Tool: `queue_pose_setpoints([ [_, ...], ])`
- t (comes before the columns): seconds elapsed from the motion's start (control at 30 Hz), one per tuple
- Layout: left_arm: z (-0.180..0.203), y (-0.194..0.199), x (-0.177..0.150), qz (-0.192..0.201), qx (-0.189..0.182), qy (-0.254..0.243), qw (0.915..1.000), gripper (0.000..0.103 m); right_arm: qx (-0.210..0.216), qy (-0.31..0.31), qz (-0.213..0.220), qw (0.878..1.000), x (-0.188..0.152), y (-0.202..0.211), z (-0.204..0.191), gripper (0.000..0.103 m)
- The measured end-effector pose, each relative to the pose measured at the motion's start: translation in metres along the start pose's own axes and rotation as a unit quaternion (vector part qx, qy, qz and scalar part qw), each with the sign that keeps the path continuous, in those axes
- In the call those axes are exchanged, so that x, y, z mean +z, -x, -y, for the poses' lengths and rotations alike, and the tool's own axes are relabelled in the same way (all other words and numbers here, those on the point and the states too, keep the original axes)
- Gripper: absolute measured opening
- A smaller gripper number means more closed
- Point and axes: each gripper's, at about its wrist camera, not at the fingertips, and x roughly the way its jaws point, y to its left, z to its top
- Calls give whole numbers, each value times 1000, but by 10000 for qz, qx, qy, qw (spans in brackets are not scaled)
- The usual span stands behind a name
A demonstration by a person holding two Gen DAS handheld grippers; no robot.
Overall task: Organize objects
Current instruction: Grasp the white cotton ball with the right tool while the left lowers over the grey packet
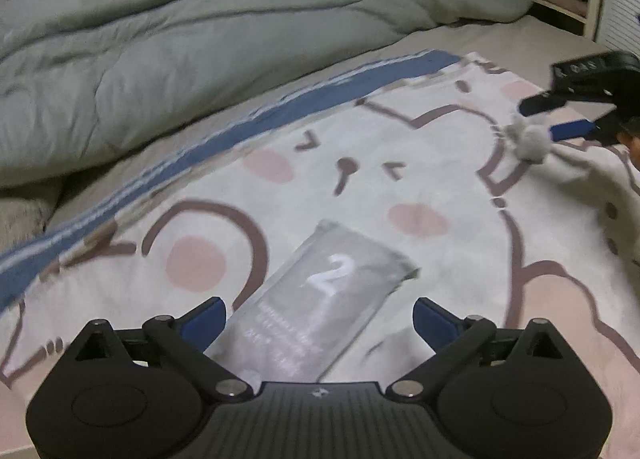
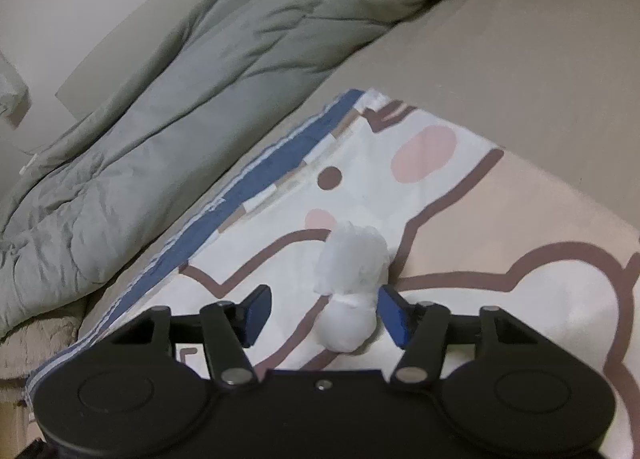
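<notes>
Nothing looks sorted yet, I judge: both items lie on the cartoon-print white, pink and brown blanket with a blue edge (image 1: pixel 400 187), and neither is lifted.

At six o'clock in the left wrist view, the left gripper (image 1: pixel 320 319) hangs with jaws wide, astride the flat grey translucent plastic packet (image 1: pixel 320 299), pads not pressing it. A large white "2" reads clearly; the smaller lines beneath are too blurred.

At three o'clock, the right gripper (image 2: pixel 320 315) stands half open around the crumpled white tissue wad (image 2: pixel 352 283), its right-hand pad just touching and the other apart. The wad bears no writing.
</notes>
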Motion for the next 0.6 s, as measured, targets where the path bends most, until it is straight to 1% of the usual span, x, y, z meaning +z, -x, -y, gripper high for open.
queue_pose_setpoints([
  [0.07, -7, -8, -2, -95, 51, 132, 9999, 103, -25, -5, -50, 10000, -1, -6, 1, 56],
  [0.13, -11, -16, -4, -202, 127, 291, 9993, 103, -19, -35, -80, 10000, -1, -11, 2, 54],
  [0.17, -12, -19, -5, -252, 101, 384, 9989, 103, -19, -55, -85, 9999, -2, -12, 3, 53],
  [0.27, -9, -21, -11, -395, -215, 487, 9978, 103, -33, -97, -75, 9999, -1, -17, 5, 50],
  [0.33, -3, -18, -15, -457, -403, 406, 9973, 103, -90, -180, -90, 9998, 0, -19, 7, 45],
  [0.37, 0, -14, -17, -488, -572, 448, 9962, 103, -130, -230, -114, 9996, -1, -21, 9, 41],
  [0.4, 1, -12, -18, -507, -738, 510, 9947, 103, -163, -254, -144, 9994, -1, -22, 10, 38],
  [0.43, 3, -8, -20, -548, -917, 571, 9926, 103, -192, -260, -202, 9993, -1, -24, 12, 37],
  [0.5, 9, -2, -23, -694, -1349, 705, 9859, 103, -205, -267, -244, 9991, -2, -26, 14, 34],
  [0.53, 13, 1, -24, -749, -1470, 707, 9838, 103, -193, -292, -247, 9991, -2, -26, 15, 34],
  [0.6, 22, 8, -22, -748, -1563, 529, 9835, 103, -184, -313, -247, 9990, -2, -24, 16, 32],
])
